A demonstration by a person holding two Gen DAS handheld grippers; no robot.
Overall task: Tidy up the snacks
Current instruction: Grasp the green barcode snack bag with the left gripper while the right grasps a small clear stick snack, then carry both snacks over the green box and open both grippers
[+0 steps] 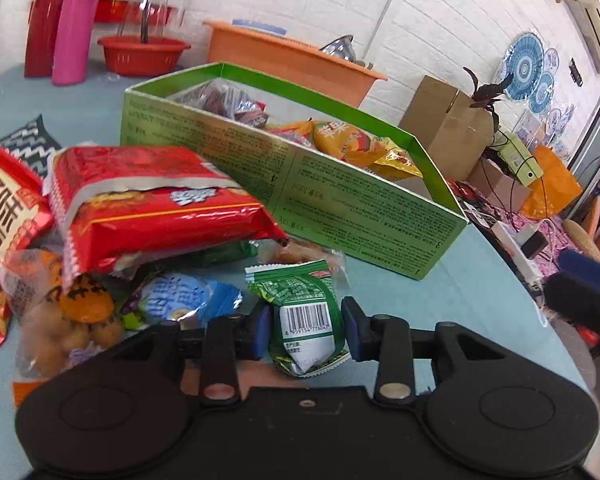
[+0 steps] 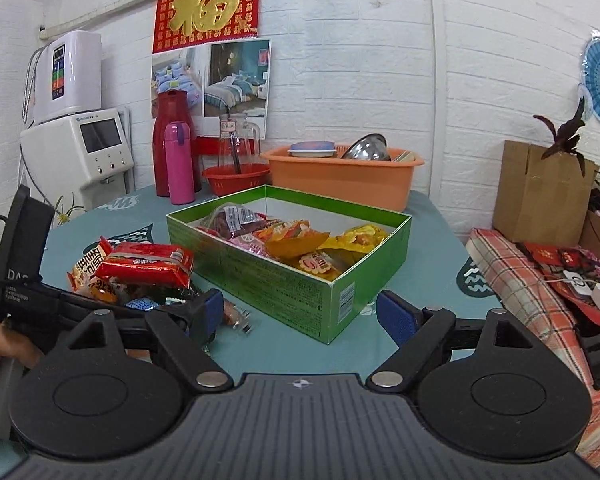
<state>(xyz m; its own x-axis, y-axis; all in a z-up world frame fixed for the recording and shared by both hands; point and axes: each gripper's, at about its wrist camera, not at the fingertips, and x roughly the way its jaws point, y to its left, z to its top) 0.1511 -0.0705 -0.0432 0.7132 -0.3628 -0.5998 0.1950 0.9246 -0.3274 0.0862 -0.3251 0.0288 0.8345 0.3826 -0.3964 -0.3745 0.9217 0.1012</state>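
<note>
My left gripper (image 1: 305, 326) has its blue pads against both sides of a small green snack packet (image 1: 306, 312) with a barcode, at the front of a loose snack pile. The pile holds a big red packet (image 1: 148, 200), a blue packet (image 1: 180, 300) and a clear bag of brown balls (image 1: 60, 320). The green box (image 1: 340, 200) behind it holds several snacks; it also shows in the right wrist view (image 2: 300, 292). My right gripper (image 2: 300, 316) is open and empty, in front of the box's near corner. The left gripper body (image 2: 32, 300) shows at the left there.
A pink bottle (image 2: 179, 164), a red flask (image 2: 168, 140), a red bowl (image 2: 236, 178) and an orange tub (image 2: 340, 176) stand at the table's (image 2: 440, 232) back. A cardboard box (image 2: 540, 192) and a checked cushion (image 2: 520, 280) lie right of the table.
</note>
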